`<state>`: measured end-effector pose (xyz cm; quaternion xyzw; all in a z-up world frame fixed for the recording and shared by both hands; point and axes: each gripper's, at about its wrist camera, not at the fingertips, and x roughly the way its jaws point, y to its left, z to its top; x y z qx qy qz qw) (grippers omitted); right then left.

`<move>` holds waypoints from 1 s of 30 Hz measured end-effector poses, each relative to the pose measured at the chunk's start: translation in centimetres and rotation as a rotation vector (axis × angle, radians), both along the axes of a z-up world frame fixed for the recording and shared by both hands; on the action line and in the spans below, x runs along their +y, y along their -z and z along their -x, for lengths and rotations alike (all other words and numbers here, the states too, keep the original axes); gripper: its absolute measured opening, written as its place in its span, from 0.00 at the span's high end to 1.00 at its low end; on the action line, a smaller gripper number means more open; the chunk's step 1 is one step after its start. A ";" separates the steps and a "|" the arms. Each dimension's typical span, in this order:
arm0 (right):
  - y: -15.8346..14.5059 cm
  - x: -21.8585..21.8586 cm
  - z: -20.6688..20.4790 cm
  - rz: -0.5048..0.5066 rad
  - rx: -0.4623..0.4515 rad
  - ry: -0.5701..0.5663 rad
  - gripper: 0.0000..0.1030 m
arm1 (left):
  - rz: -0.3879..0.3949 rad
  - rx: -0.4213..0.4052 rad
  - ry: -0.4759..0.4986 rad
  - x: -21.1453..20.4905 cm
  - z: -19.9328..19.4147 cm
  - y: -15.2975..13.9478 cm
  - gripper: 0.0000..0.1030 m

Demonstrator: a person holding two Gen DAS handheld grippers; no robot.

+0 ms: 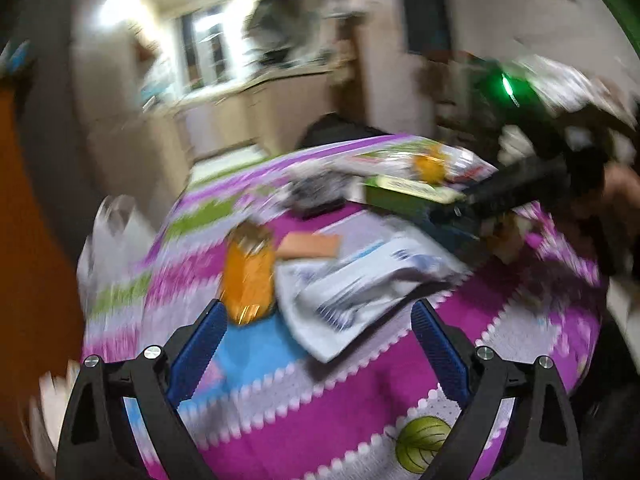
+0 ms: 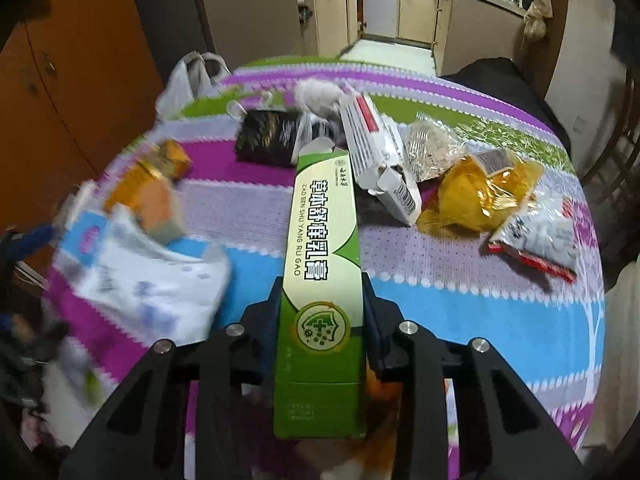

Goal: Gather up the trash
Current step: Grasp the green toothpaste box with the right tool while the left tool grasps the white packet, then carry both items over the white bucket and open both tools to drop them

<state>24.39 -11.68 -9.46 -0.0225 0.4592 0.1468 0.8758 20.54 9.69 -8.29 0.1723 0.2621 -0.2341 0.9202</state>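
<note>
The right gripper (image 2: pixel 322 300) clamps 1 long green box (image 2: pixel 322 248) over the striped tablecloth (image 2: pixel 460 308). The left gripper (image 1: pixel 316 320) gapes wide, empty, before 1 orange packet (image 1: pixel 248 280) and 1 white wrapper (image 1: pixel 352 280). Farther: 1 black pouch (image 2: pixel 268 136), 1 white plastic bag (image 2: pixel 192 80).

A long green carton (image 2: pixel 320 264), clamped lengthwise between the right gripper's (image 2: pixel 322 304) jaws and running straight ahead of the tool, carries large white Chinese characters, 草本舒痒乳膏, down its top face, with the romanised line "CAO BEN SHU YANG RU GAO" printed alongside them. A round emblem of a shield bearing a plus sign sits on the carton close to the jaws, and a small logo with tiny unreadable characters marks its far end. Just beyond and to the right, a white box (image 2: pixel 380 156) shows a barcode and a red band, its print too small to read. The left wrist view is too blurred for any text.
</note>
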 end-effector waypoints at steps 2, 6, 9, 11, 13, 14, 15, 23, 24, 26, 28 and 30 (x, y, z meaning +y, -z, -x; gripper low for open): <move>-1.6 -1.0 2.0 -0.069 -0.027 -0.005 0.68 | -0.057 -0.028 0.084 -0.9 -0.5 0.0 0.10; -3.6 -2.8 5.0 -0.161 -0.073 0.015 0.67 | -0.187 -0.016 0.316 -4.0 -2.0 0.9 0.10; -4.5 -4.3 7.5 -0.221 -0.095 0.040 0.67 | -0.277 -0.010 0.400 -5.6 -2.7 2.5 0.10; -4.7 -4.7 8.6 -0.233 -0.097 0.043 0.67 | -0.321 0.027 0.405 -6.0 -4.0 3.6 0.09; -4.5 -5.5 9.7 -0.242 -0.091 0.054 0.67 | -0.288 0.084 0.422 -5.7 -5.2 3.9 0.09; -4.5 -5.8 10.1 -0.247 -0.087 0.061 0.67 | -0.270 0.123 0.425 -5.5 -5.8 3.9 0.09; -4.3 -6.0 10.6 -0.250 -0.086 0.070 0.67 | -0.255 0.161 0.427 -5.5 -6.3 4.0 0.09; -2.6 -7.8 11.3 -0.291 -0.064 0.120 0.67 | -0.189 0.269 0.405 -4.8 -7.1 3.9 0.49; -2.5 -7.7 11.4 -0.292 -0.062 0.121 0.67 | -0.176 0.274 0.393 -4.6 -6.7 3.6 0.53; -2.2 -7.7 11.6 -0.291 -0.062 0.124 0.67 | -0.135 0.307 0.386 -4.3 -6.3 3.2 0.68; -2.1 -7.9 11.8 -0.294 -0.064 0.126 0.67 | -0.133 0.295 0.358 -4.4 -5.3 3.2 0.71; -2.0 -8.0 11.9 -0.294 -0.061 0.131 0.67 | -0.111 0.295 0.350 -4.1 -4.2 3.0 0.73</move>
